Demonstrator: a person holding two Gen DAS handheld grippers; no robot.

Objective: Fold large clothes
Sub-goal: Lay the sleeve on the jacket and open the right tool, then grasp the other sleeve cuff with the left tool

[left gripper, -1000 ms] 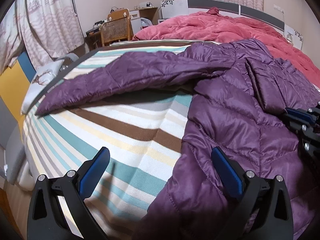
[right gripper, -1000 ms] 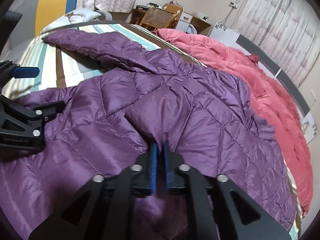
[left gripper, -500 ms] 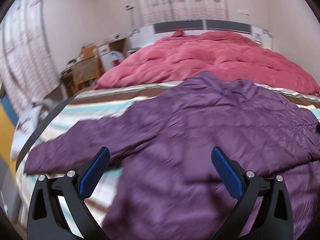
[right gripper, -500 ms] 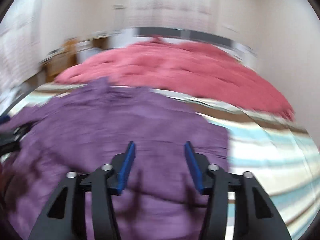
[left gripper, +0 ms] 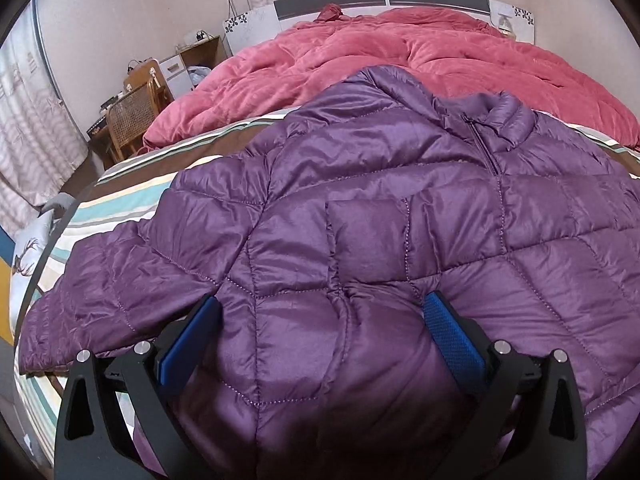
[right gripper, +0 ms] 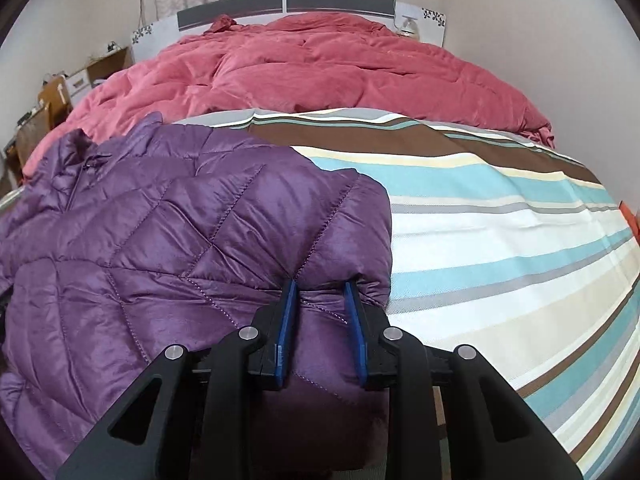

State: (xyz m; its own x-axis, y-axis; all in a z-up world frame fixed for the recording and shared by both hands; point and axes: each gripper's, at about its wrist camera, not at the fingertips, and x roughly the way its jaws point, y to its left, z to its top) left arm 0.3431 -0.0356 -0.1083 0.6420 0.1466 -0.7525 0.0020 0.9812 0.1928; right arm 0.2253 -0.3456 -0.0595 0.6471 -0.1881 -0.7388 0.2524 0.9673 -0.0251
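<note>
2 hand-held grippers sit at the near hem of the purple down jacket [left gripper: 360, 232], which lies zip-side up on the striped bedspread [right gripper: 500, 240], collar toward the headboard end by the red duvet [right gripper: 320, 68], hem at the foot edge of the bed. So its long axis runs straight away from both tools. The left hand-held gripper [left gripper: 320, 340] is spread wide with quilted fabric bulging between its blue pads, not yet squeezed. The right hand-held gripper [right gripper: 320, 304] has its pads partly drawn in around a ridge of hem at the jacket's right edge, though I cannot tell if it truly bites. One sleeve [left gripper: 100, 300] trails toward the bed's left edge, nearer the left tool. My read: the next fold carries the hem forward toward the collar.
</note>
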